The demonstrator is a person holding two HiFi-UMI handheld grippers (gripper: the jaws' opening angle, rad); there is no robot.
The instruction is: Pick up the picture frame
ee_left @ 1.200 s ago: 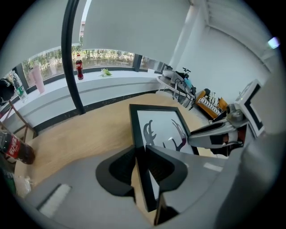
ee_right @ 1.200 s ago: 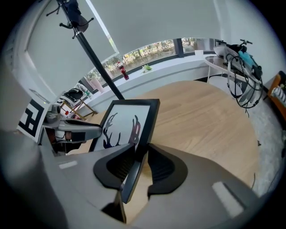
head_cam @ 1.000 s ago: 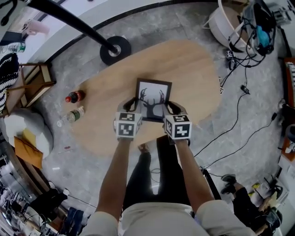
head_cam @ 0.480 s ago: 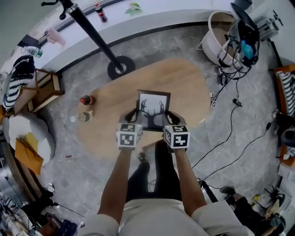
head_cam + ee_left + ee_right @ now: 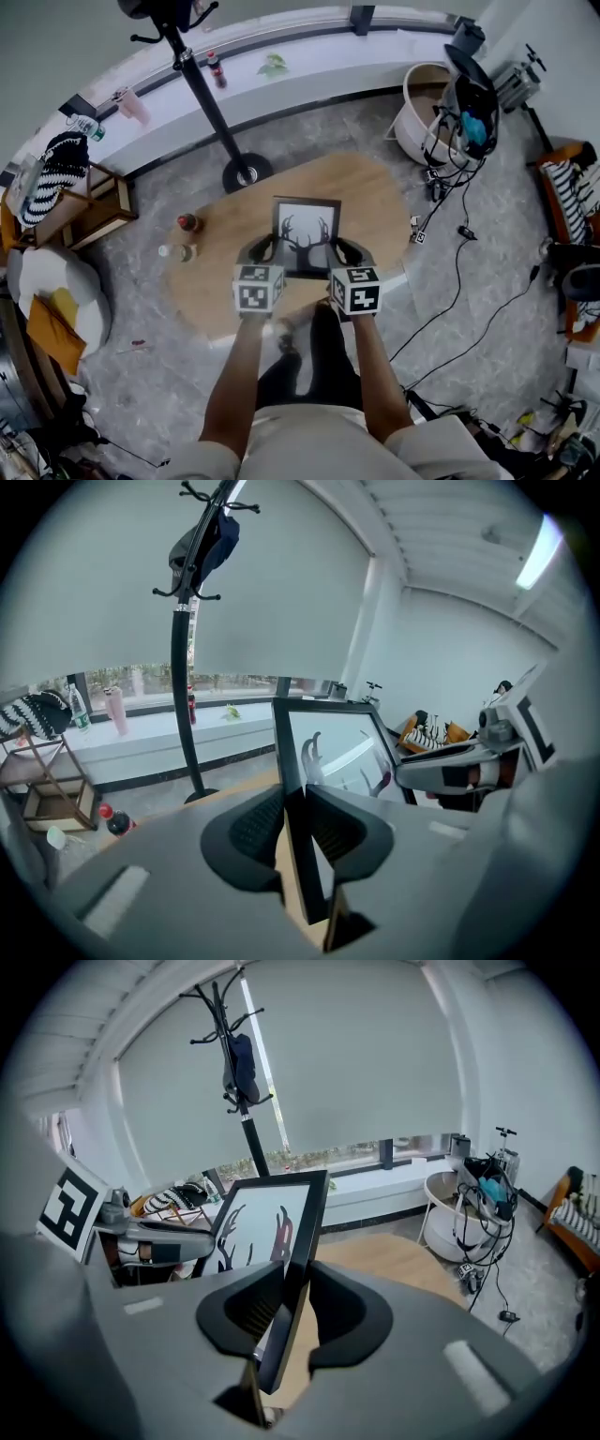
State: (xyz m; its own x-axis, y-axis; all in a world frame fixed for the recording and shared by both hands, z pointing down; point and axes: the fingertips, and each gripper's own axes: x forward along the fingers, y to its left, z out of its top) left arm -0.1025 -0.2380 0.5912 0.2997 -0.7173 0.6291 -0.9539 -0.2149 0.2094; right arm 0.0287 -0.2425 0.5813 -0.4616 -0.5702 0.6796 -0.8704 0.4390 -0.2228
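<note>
The left tool (image 5: 262,249) and the right tool (image 5: 343,251) each pinch a side edge of the black picture frame (image 5: 306,232), holding it over the oval wooden worktop (image 5: 375,197). A coat stand (image 5: 211,98) and a red-capped bottle (image 5: 188,223) stand on the grey stone floor (image 5: 141,291). Cables (image 5: 459,281) trail to the right.

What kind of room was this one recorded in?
Probably a workroom or studio set up like a lounge: a low wooden table, a coat stand by a long window ledge, and a tangle of cables at one side.
</note>
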